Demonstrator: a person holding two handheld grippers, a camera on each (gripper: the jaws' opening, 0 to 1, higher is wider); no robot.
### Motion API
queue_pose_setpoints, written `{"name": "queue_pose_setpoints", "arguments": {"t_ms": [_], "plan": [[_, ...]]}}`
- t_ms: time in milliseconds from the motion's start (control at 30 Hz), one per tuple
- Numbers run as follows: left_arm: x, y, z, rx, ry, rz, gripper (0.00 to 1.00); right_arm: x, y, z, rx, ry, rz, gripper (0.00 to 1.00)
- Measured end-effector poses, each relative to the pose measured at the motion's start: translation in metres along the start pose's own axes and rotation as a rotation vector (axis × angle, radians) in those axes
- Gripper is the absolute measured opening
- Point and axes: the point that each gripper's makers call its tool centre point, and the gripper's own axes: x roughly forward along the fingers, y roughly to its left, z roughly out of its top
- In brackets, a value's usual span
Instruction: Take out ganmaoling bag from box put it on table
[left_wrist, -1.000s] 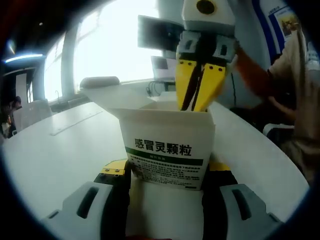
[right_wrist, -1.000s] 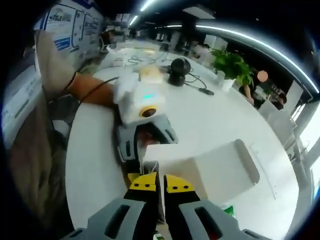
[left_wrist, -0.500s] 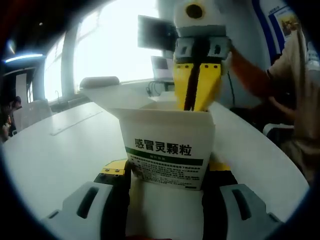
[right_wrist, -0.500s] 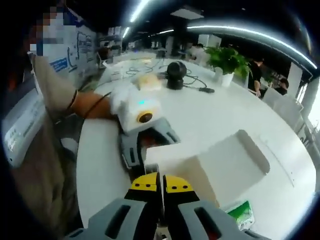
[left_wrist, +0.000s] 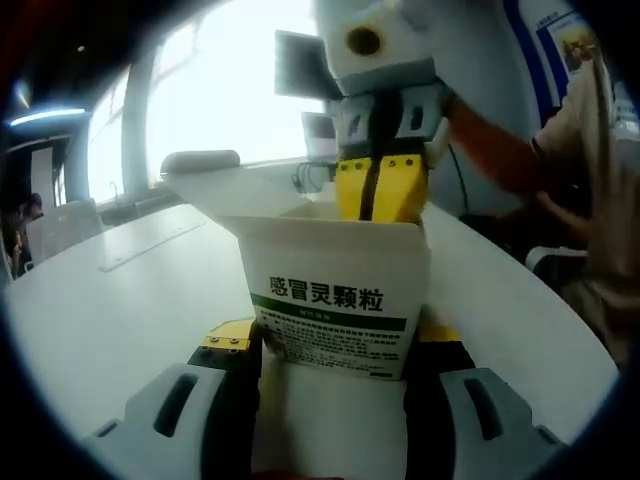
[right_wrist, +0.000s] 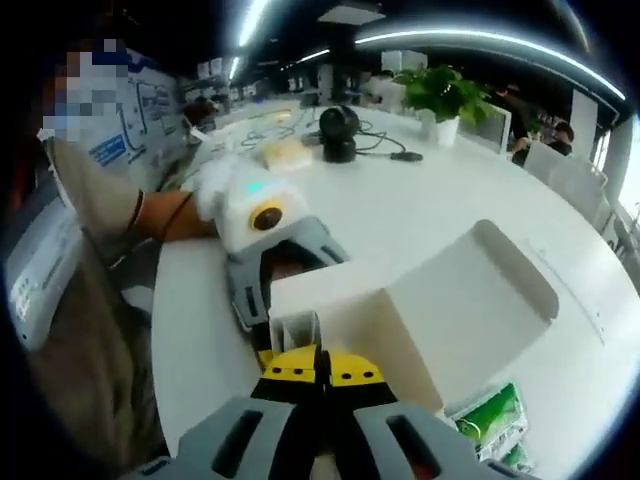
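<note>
A white medicine box (left_wrist: 335, 300) with green stripe and Chinese print stands upright, its lid flap (left_wrist: 215, 175) open. My left gripper (left_wrist: 335, 350) is shut on the box's lower sides. From above, my right gripper (left_wrist: 378, 205) reaches into the open top with its yellow fingers pressed together; the tips are hidden behind the box wall. In the right gripper view, my right gripper (right_wrist: 322, 365) is shut at the box (right_wrist: 400, 320) mouth, and nothing shows between its tips. The left gripper (right_wrist: 290, 285) holds the far side. Green ganmaoling bags (right_wrist: 490, 420) lie on the table beside the box.
The white round table (right_wrist: 430, 200) carries a black round device (right_wrist: 340, 130), cables, a pale yellow item (right_wrist: 285, 152) and a potted plant (right_wrist: 440, 95). A person's arm (right_wrist: 160, 215) reaches in from the left. A monitor (left_wrist: 300, 65) stands behind the box.
My right gripper's fingers went from slightly parted to pressed together and sank lower into the box. The box and left gripper stayed still.
</note>
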Motion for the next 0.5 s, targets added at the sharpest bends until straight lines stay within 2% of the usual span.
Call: {"name": "queue_pose_setpoints", "arguments": {"t_ms": [267, 500], "plan": [[0.0, 0.001, 0.001, -0.003, -0.002, 0.0, 0.48, -0.006, -0.005, 0.004, -0.02, -0.019, -0.018, 0.0], [0.001, 0.001, 0.001, -0.003, -0.001, 0.0, 0.48, -0.026, -0.01, 0.019, -0.002, -0.1, -0.06, 0.0]]}}
